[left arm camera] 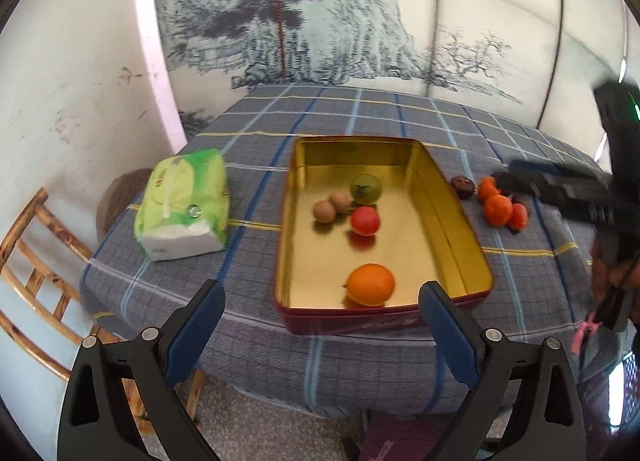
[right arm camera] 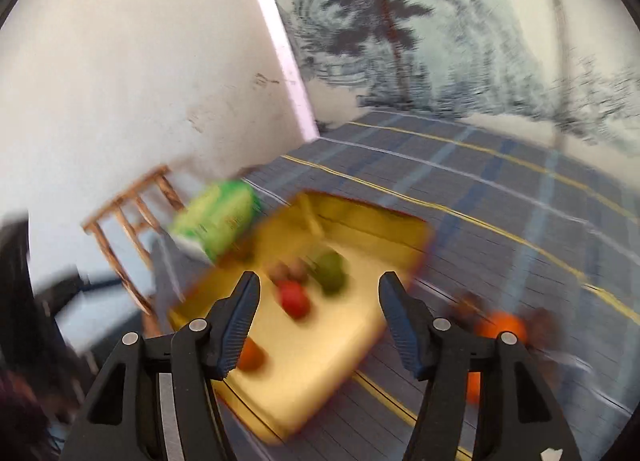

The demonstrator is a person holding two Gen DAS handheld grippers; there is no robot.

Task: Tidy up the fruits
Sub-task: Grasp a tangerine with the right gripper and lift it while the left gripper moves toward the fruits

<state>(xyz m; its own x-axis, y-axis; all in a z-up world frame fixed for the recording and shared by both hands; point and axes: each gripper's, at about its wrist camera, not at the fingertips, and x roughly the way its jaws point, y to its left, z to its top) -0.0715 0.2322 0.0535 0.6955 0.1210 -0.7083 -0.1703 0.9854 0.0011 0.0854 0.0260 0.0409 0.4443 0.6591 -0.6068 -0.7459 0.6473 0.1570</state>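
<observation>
Green-wrapped tissue pack (left arm camera: 185, 203) lies at centre left of the left wrist view on the blue plaid bench (left arm camera: 256, 345). Right of it, at centre, the gold-lined rectangular tin (left arm camera: 456, 221) holds two small brown fruits (left arm camera: 333, 207), a green round fruit (left arm camera: 365, 188), a red fruit (left arm camera: 365, 220) and an orange (left arm camera: 370, 284). Further right, loose orange fruits (left arm camera: 498, 210) sit beside the tin. The left gripper (left arm camera: 322, 311) and right gripper (right arm camera: 316, 311) both show jaws spread wide, gripping nothing

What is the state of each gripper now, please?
Left gripper: open, holding nothing.
Right gripper: open, holding nothing.
</observation>
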